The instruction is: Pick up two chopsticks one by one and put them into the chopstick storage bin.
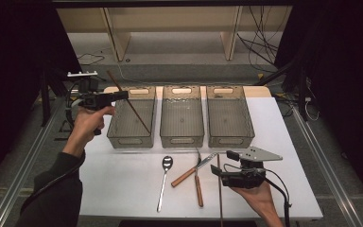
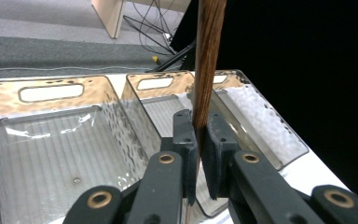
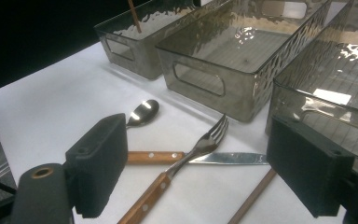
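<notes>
Dark wooden chopstick (image 1: 131, 105) is clamped in my left gripper (image 2: 199, 140), slanting over the left bin (image 1: 118, 130), probably to drop in. My right gripper (image 3: 205, 172) hovers, jaws apart, above the fork (image 3: 186, 158) and knife (image 3: 196, 157).

White table (image 1: 123, 184) with a pale wood strip along its far edge. Three smoky grey translucent bins (image 1: 182, 118), rippled walls, ribbed floors. Dark brown wood-grain chopstick (image 2: 208, 60) between matt black jaws with brass-coloured rivets. Silver spoon (image 1: 164, 179); fork (image 3: 177, 168) and knife (image 3: 186, 157) with silver metal ends and reddish-brown wooden handles carrying silver rivets. Second brown chopstick (image 3: 254, 196). Grey plate atop the black right gripper (image 1: 221, 162).
</notes>
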